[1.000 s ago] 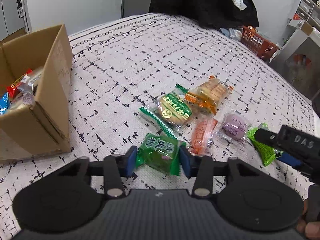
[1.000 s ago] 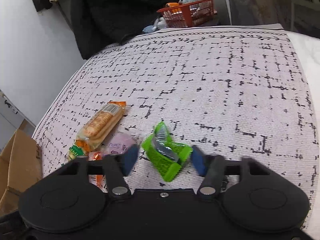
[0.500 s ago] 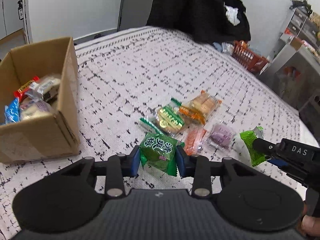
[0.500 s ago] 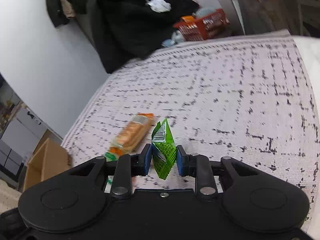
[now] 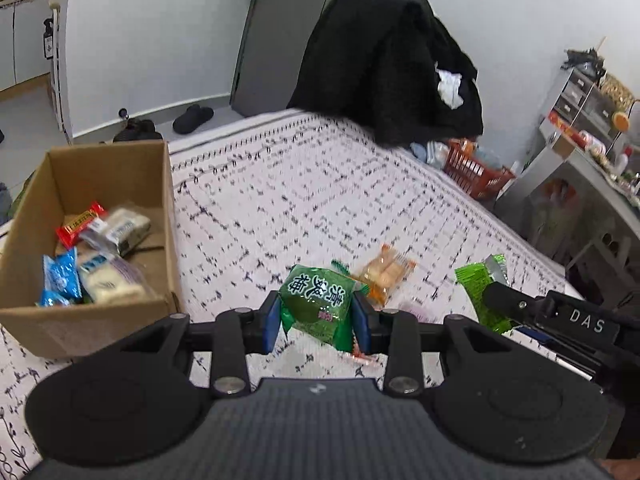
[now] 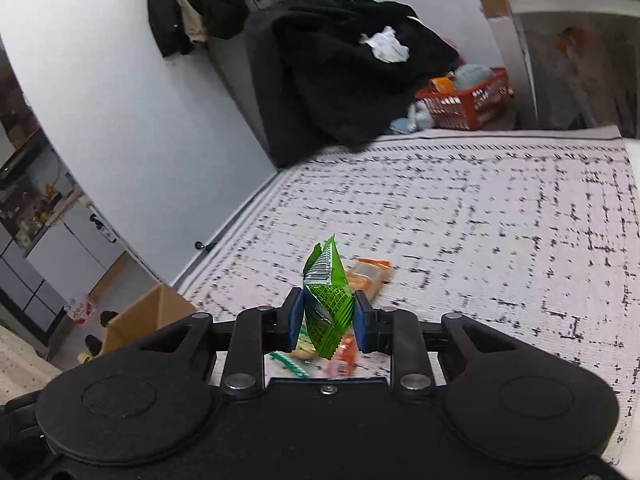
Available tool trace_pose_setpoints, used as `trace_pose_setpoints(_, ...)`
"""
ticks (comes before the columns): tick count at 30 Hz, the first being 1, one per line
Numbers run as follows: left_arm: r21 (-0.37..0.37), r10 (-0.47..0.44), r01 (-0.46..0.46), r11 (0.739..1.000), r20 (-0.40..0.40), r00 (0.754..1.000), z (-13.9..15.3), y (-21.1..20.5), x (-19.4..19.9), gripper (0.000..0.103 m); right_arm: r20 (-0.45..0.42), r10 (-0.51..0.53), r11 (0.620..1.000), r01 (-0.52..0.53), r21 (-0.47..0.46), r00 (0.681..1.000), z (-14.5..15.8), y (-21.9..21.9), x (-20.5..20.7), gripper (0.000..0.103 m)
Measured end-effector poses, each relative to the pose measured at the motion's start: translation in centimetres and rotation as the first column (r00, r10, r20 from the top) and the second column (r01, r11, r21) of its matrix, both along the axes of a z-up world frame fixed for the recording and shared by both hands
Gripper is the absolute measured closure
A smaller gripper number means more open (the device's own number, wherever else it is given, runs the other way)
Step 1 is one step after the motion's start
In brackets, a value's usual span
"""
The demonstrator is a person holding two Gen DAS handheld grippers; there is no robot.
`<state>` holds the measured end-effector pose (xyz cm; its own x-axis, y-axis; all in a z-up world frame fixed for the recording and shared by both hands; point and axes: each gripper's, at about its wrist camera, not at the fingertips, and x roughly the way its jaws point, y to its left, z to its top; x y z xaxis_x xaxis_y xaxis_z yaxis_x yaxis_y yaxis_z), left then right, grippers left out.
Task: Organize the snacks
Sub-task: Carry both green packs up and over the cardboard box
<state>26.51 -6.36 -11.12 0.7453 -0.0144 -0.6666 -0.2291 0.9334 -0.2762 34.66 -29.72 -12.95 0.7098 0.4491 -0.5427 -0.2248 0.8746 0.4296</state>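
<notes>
Left wrist view: we see the left gripper clamped on a dark green snack packet, which a second ago lay on the patterned bed cover between looser jaws and now hangs clear of it. The right gripper has likewise closed on the bright green packet, lifted off the cover since then; in the left view that packet shows beside the right gripper's black finger.

Motion blurs the snacks left on the cover. We can make out an orange biscuit packet, but the ones behind the held packet are mostly hidden, and only slivers of orange and green show under the right gripper. The far side of the cardboard box is barely seen in the right view.

The open cardboard box sits on the cover at the left, holding a red packet, a blue packet and pale wrapped cakes.
</notes>
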Motion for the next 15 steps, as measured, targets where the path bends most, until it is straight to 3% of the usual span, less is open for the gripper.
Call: trace_pose_setpoints(15,0.025,0.014,-0.017,1.000,0.117,0.993,4.7,5.1,-1.3,0.067,0.069,0.063,0.998,-0.061,-0.032,0.996,3.7,6.6,-2.8,0.077)
